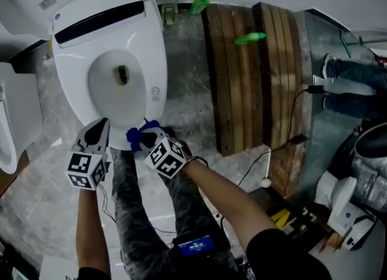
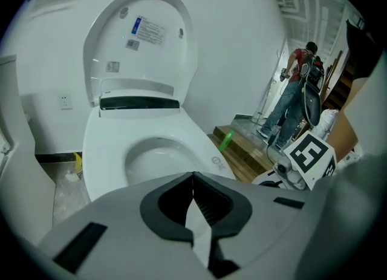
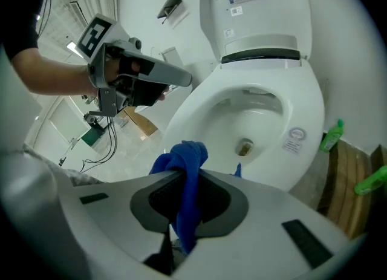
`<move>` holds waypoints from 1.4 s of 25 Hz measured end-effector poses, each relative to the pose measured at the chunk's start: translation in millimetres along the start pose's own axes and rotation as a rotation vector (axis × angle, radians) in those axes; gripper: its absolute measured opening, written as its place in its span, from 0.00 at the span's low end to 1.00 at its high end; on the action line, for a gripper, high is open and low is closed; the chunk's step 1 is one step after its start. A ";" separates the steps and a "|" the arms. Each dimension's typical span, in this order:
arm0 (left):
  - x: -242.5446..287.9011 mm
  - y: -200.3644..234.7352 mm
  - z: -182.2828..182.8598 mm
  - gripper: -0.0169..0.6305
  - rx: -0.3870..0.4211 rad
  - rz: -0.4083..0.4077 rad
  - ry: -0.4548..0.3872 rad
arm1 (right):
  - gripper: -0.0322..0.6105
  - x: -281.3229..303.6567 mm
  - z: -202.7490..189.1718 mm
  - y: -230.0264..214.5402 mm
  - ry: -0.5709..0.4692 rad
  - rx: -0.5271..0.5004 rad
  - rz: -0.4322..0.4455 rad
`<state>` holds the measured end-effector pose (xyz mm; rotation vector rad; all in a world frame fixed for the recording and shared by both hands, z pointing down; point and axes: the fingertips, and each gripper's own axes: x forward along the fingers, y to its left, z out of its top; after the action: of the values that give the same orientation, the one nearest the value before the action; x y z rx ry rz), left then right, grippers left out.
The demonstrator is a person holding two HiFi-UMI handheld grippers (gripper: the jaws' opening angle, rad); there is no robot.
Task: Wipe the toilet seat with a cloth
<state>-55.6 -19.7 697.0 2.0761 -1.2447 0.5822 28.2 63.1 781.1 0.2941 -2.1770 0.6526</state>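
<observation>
Right claw [image 3: 184, 203] is gripping cloth [image 3: 181, 158]; I am starting the wipe.
Left claw [image 2: 193, 182] closed, empty; next, cloth onto seat [image 3: 302, 115].

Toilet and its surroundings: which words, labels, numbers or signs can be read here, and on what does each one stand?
No text is readable anywhere.
Stickers inside the raised lid: print too small to read.
Round sticker on the seat: too blurred to read.
Blue screen at the person's lap: too blurred.
Marker cubes: square patterns, no letters.
</observation>
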 end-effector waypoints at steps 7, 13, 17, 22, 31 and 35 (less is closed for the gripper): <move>20.3 -14.7 9.0 0.05 0.004 -0.024 0.015 | 0.12 -19.2 -3.4 -50.1 -0.015 0.042 -0.068; 29.0 -15.4 18.3 0.05 0.012 -0.034 0.021 | 0.12 -27.6 7.4 -89.4 -0.035 0.096 -0.121; 29.9 -9.8 22.4 0.05 0.012 -0.034 0.029 | 0.13 -32.5 21.2 -115.5 -0.052 0.120 -0.184; 29.3 1.9 28.3 0.05 0.003 -0.043 0.030 | 0.13 -34.4 47.0 -154.1 -0.074 0.142 -0.287; 25.0 36.6 41.3 0.05 -0.003 -0.043 0.033 | 0.13 -35.5 105.2 -221.9 -0.111 0.204 -0.424; 22.1 58.2 47.2 0.05 -0.007 -0.042 0.030 | 0.13 -29.1 131.7 -241.7 -0.117 0.200 -0.462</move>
<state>-95.1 -87.0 695.8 2.0753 -1.1822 0.5874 61.3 -211.6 774.6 0.9288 -2.0480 0.5972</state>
